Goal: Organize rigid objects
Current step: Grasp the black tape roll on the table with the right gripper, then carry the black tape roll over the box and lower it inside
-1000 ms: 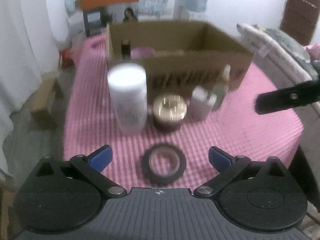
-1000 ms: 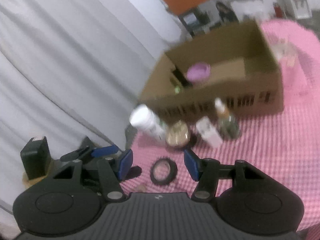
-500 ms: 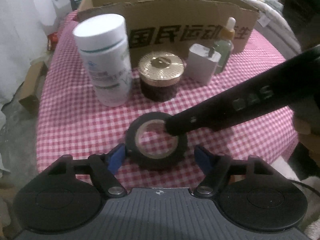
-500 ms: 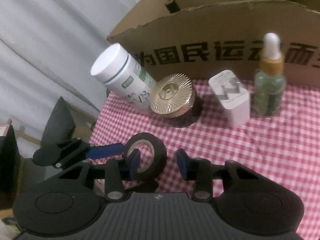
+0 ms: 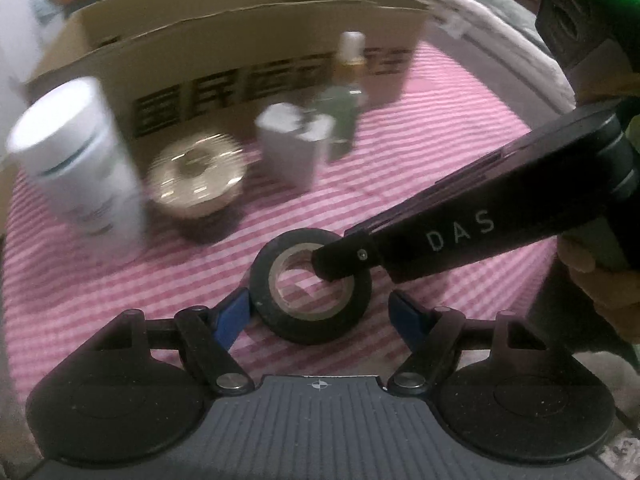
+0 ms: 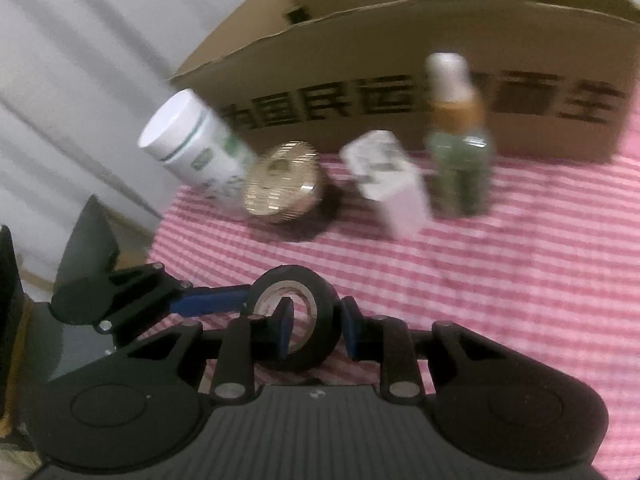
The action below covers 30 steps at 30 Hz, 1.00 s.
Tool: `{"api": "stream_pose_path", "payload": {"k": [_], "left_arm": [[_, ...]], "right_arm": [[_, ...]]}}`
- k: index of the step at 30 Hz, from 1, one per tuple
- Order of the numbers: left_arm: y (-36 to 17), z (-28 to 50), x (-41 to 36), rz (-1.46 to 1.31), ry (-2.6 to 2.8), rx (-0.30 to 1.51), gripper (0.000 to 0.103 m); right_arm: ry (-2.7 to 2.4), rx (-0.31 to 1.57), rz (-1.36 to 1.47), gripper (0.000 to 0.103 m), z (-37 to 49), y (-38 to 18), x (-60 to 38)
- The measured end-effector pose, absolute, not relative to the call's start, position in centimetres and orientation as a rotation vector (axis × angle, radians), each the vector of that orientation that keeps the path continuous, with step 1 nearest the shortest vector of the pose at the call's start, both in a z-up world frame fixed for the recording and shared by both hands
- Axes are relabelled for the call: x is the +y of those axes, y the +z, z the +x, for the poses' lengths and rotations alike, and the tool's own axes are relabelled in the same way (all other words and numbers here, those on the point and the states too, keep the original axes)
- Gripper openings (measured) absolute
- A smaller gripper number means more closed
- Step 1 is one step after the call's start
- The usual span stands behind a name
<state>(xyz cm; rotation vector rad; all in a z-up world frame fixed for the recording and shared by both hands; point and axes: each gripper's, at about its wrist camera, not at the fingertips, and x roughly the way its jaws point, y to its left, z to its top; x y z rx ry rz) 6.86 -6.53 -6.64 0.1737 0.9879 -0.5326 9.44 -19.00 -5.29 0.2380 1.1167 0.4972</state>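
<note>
A black tape roll (image 5: 312,320) (image 6: 326,300) lies flat on the pink checked tablecloth (image 5: 120,288). My left gripper (image 5: 318,316) straddles the roll. Its left blue pad (image 5: 232,316) touches the roll's side and its right pad stands apart, so it is open. My right gripper (image 6: 318,328) comes in from the right, its jaws closing. One of its fingers (image 6: 286,326) is inside the roll's hole and the other is outside the wall, and a thin gap still shows inside. In the left wrist view that black finger (image 5: 344,256) dips into the hole.
Behind the roll stand a white bottle (image 5: 76,160), a gold-lidded jar (image 5: 196,172), a white charger block (image 5: 292,144) and a green dropper bottle (image 5: 344,92). An open cardboard box (image 5: 240,32) is behind them. A hand (image 5: 592,272) holds the right gripper.
Both grippers came down onto the tape roll. The left jaws narrowed around it. The right jaws narrowed, with one finger going into the roll's hole.
</note>
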Motion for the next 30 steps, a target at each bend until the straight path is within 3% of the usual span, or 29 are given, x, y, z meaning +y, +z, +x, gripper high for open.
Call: {"api": "stream_pose_path", "payload": {"k": [9, 13, 30], "left_arm": [[-6.6, 5.9, -8.5, 0.319, -0.539, 0.948, 0.075], [-6.3, 6.2, -8.5, 0.302, -0.535, 0.943, 0.065], [-5.8, 7.0, -10.6, 0.323, -0.538, 0.953, 0.065]], "right_arm": [[0.43, 1.086, 0.235, 0.027, 8.2, -5.4, -21.1], [0.452, 1.073, 0.179, 0.027, 8.2, -5.8, -19.5], [0.406, 1.041, 0.131, 0.022, 8.2, -5.7, -21.1]]}}
